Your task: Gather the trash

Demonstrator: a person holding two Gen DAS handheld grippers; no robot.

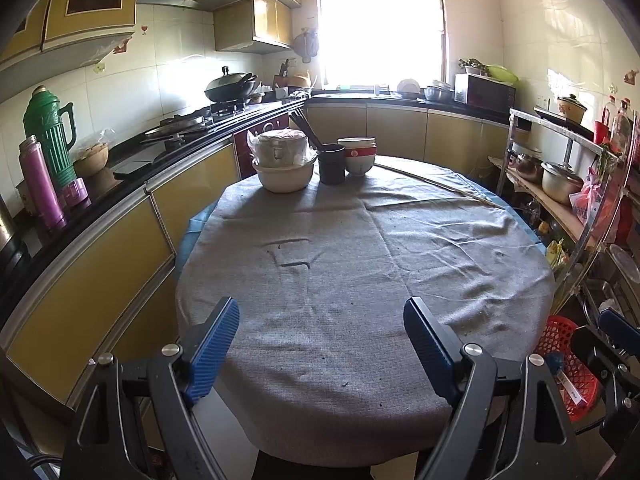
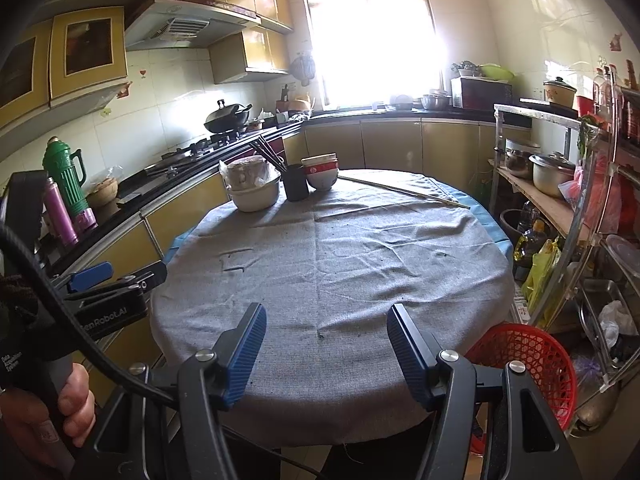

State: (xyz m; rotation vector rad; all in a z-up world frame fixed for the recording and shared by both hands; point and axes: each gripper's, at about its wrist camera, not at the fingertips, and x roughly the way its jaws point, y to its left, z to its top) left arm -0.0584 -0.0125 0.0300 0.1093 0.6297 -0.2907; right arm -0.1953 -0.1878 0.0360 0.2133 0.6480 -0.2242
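Observation:
A red mesh basket (image 2: pixel 528 364) stands low beside the table's near right edge; in the left wrist view the red mesh basket (image 1: pixel 568 364) holds a white wrapper (image 1: pixel 573 390). Small dark crumbs (image 2: pixel 320 335) dot the grey tablecloth (image 2: pixel 340 264). My right gripper (image 2: pixel 326 348) hovers over the near edge of the table, open, with nothing between its blue pads. My left gripper (image 1: pixel 322 340) is beside it to the left, open wider and also empty. A hand (image 2: pixel 72 400) grips the left gripper's handle.
At the table's far side stand a wrapped pot in a white bowl (image 1: pixel 284 164), a black cup with chopsticks (image 1: pixel 331 162) and stacked bowls (image 1: pixel 358 156). A long thin stick (image 1: pixel 436 186) lies far right. Counter with flasks (image 1: pixel 48 140) left; metal shelf rack (image 1: pixel 560 184) right.

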